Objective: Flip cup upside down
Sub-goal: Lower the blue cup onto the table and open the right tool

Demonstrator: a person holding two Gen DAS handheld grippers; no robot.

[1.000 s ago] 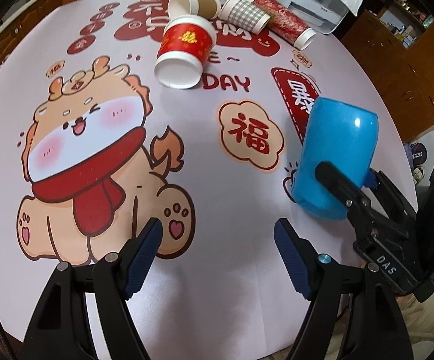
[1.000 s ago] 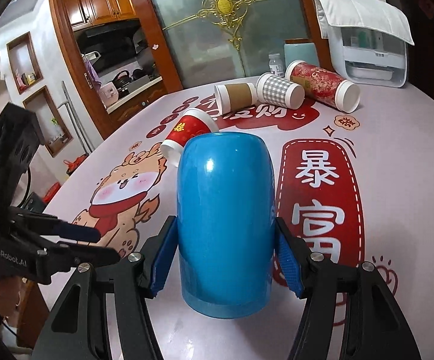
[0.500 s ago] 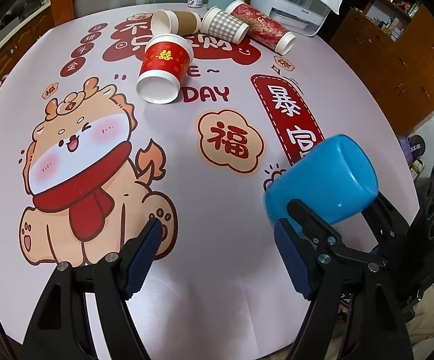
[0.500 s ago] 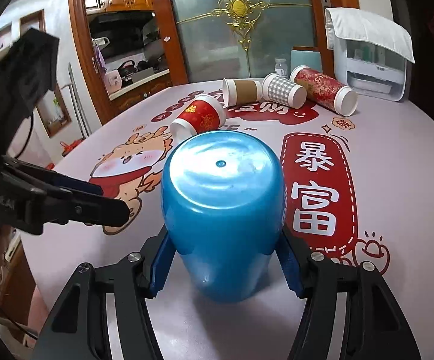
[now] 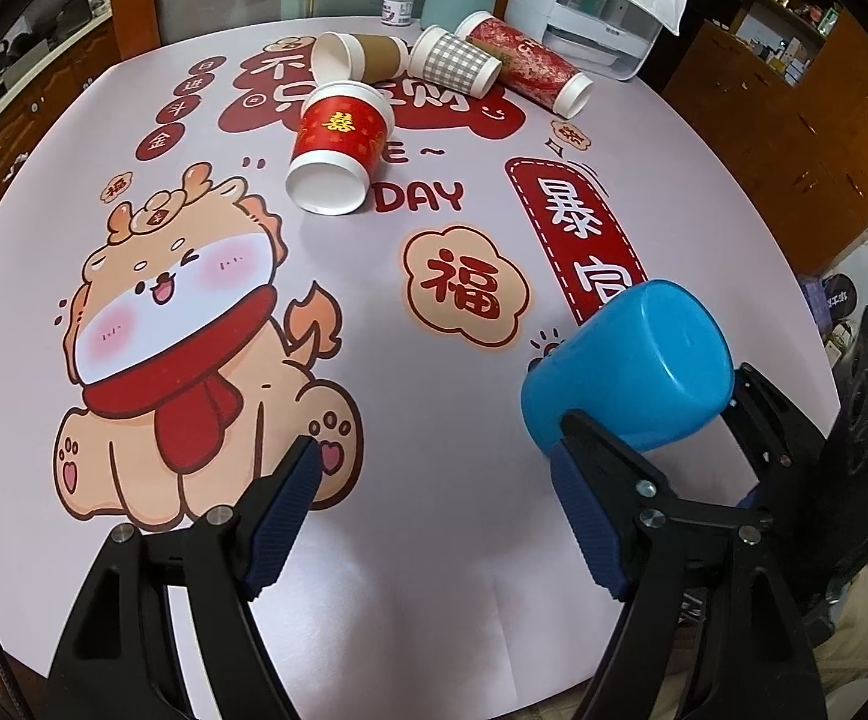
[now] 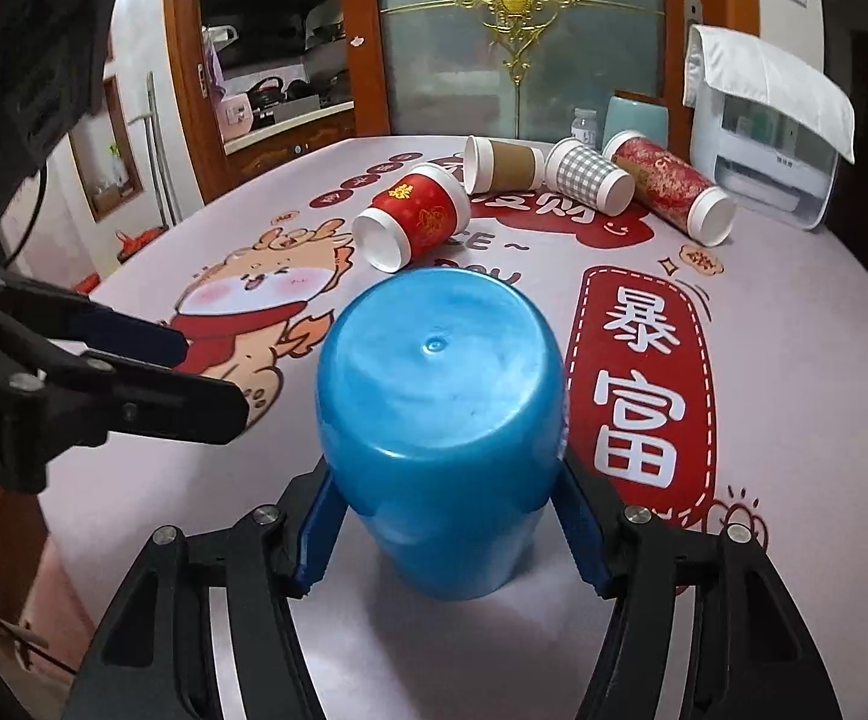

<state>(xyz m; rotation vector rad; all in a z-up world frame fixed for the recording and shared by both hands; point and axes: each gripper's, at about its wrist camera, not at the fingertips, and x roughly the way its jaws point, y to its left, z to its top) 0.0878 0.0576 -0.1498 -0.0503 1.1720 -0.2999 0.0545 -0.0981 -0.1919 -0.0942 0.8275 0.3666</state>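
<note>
A blue plastic cup (image 6: 440, 414) is held between the pads of my right gripper (image 6: 443, 528), which is shut on it. The cup is tilted with its closed base up and toward the camera and its mouth low, near the tablecloth. In the left wrist view the same cup (image 5: 626, 366) shows at the right, held by the right gripper (image 5: 662, 468). My left gripper (image 5: 434, 522) is open and empty above the printed tablecloth, left of the cup; it also shows in the right wrist view (image 6: 152, 372).
Several paper cups lie on their sides at the far side of the table: a red one (image 5: 338, 150), a brown one (image 5: 362, 57), a checked one (image 5: 452, 69) and a tall red one (image 5: 530, 69). A white appliance (image 5: 602, 12) stands behind them. The table's edge (image 5: 794, 276) is at right.
The right gripper has turned the blue cup from lying along the fingers to base-up. The left gripper has stayed open and drawn back a little.
</note>
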